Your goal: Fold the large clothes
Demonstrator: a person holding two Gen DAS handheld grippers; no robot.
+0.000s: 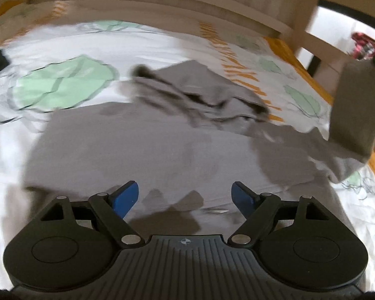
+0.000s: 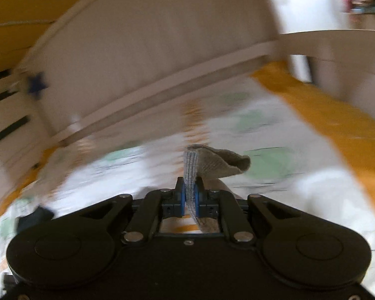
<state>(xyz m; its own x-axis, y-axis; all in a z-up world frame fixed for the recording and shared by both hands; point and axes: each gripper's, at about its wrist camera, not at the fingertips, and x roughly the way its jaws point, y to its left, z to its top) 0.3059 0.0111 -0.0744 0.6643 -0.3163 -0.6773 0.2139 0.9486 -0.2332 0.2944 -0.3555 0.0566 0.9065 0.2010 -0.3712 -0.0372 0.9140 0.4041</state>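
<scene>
grey garment (image 1: 142,147) lies spread beneath the gaping left claw (image 1: 185,195), its ribbed cuff (image 2: 212,162) clamped in the right claw (image 2: 190,195).

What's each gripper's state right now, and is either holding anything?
Left gripper: open, empty, above the grey knit garment.
Right gripper: shut on the garment's ribbed grey hem.

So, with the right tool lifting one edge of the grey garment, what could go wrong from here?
1. The right tool pinches only a narrow strip of the grey garment; it may slip out.
2. The left tool is open and holds nothing down, so the whole garment may drag across the bedsheet.
3. The bunched folds may stay creased.
</scene>
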